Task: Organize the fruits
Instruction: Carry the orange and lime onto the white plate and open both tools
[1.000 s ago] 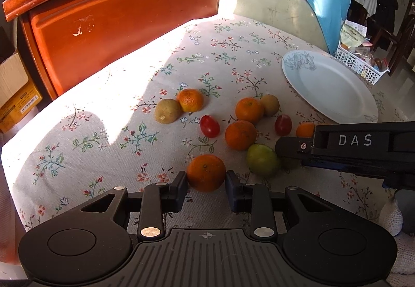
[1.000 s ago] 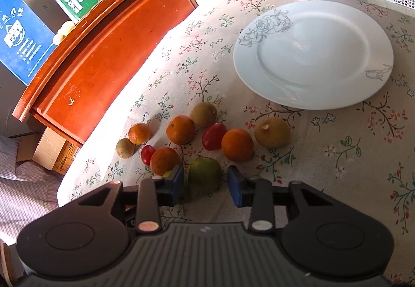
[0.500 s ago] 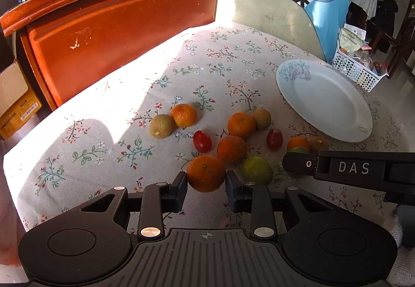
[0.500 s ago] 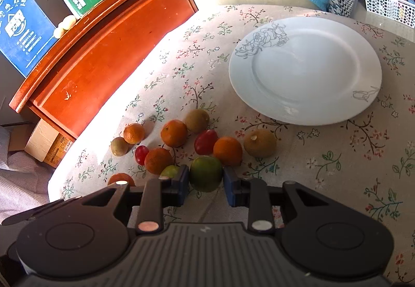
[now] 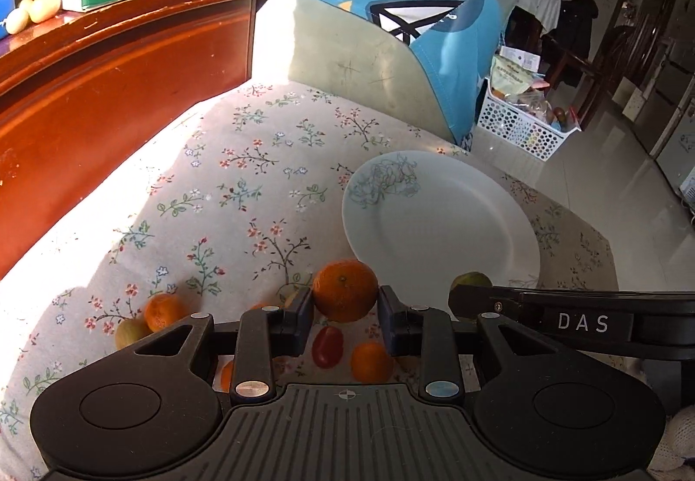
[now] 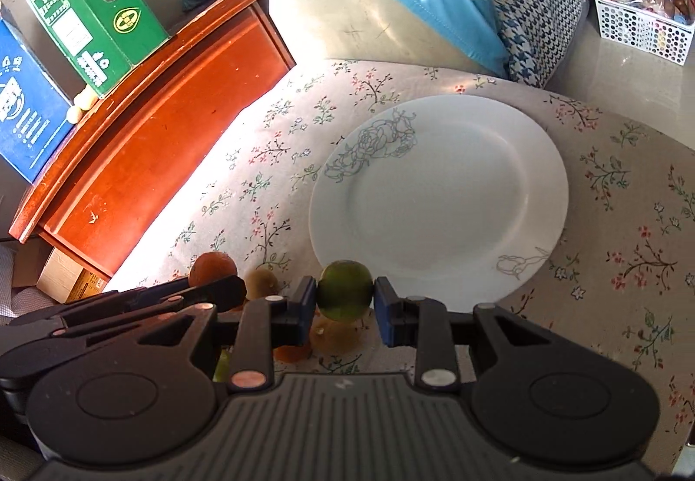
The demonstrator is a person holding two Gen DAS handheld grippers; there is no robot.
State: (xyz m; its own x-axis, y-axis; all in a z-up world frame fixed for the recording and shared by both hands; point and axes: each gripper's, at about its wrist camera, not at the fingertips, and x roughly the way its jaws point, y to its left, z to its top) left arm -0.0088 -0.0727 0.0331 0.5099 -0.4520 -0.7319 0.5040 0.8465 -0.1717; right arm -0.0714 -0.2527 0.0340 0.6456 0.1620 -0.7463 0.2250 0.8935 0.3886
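Note:
My left gripper [image 5: 345, 307] is shut on an orange [image 5: 345, 290], held above the floral cloth just left of the white plate [image 5: 438, 220]. My right gripper [image 6: 345, 300] is shut on a green citrus fruit [image 6: 345, 295], at the near rim of the plate [image 6: 438, 198]. Each gripper shows in the other's view: the right gripper [image 5: 564, 320] with its green fruit [image 5: 471, 280], and the left gripper [image 6: 130, 307] with its orange [image 6: 213, 268]. On the cloth below lie an orange [image 5: 163, 310], a kiwi [image 5: 130, 333], a red tomato [image 5: 326, 346] and another orange [image 5: 369, 361].
A red-brown wooden cabinet [image 5: 108, 90] borders the cloth on the left, with a green box [image 6: 95, 11] and a blue box [image 6: 21, 111] on top. A blue cushion [image 5: 391, 24] leans behind the table. A white basket [image 6: 643, 24] stands on the floor at the right.
Both grippers have risen from the cloth with their fruits and moved toward the plate. The remaining fruit now lies below and behind the fingers.

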